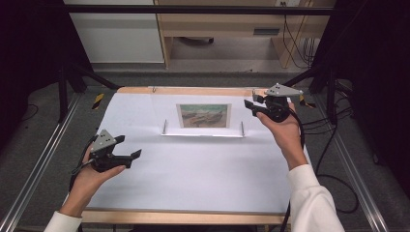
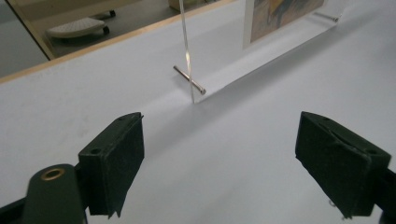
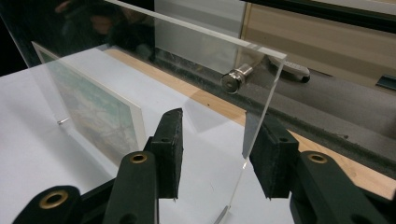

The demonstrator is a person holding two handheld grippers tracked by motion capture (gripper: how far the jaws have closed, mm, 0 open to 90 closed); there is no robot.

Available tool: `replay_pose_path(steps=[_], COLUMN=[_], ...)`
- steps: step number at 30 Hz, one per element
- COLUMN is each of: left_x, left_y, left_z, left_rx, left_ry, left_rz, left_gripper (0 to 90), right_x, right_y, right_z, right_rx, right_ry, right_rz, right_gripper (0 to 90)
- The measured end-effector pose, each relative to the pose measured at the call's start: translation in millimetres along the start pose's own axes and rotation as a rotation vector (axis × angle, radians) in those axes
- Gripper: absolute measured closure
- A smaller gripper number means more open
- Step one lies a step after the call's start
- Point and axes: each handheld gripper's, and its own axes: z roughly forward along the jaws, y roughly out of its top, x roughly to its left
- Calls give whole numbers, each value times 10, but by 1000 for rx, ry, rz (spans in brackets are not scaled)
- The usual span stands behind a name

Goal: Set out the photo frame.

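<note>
A clear acrylic picture frame point(image 1: 203, 113) stands upright on the white table top point(image 1: 193, 169), with a painted print point(image 1: 203, 116) in its middle and metal pins point(image 1: 165, 126) at its foot. My right gripper point(image 1: 251, 100) is open at the frame's right edge. In the right gripper view its jaws point(image 3: 219, 158) straddle the clear panel point(image 3: 205, 93), one pad on each side, below a metal stud point(image 3: 236, 77). My left gripper point(image 1: 128, 146) hovers open at the front left, apart from the frame. Its own view point(image 2: 229, 163) faces the frame's near edge point(image 2: 187, 51) and a pin point(image 2: 189, 79).
The wooden table edge point(image 1: 188, 90) runs behind the frame. Black posts point(image 1: 63, 92) and aluminium rails point(image 1: 38, 159) flank the table. Cables point(image 1: 333, 145) lie on the floor at the right. A chair base point(image 2: 77, 28) sits beyond the table.
</note>
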Motion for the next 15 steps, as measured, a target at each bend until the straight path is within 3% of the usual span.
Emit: replay_pose_path(steps=[8, 15], left_x=[-50, -66], left_y=[-106, -135], left_z=[124, 143], left_rx=[45, 55], left_ry=[-3, -9], left_rz=[1, 5], left_gripper=[122, 102], right_x=[-71, -129], right_y=[22, 28], right_z=[90, 159], right_rx=[-2, -9], right_ry=[-1, 1], right_rz=[25, 48], right_gripper=[574, 577])
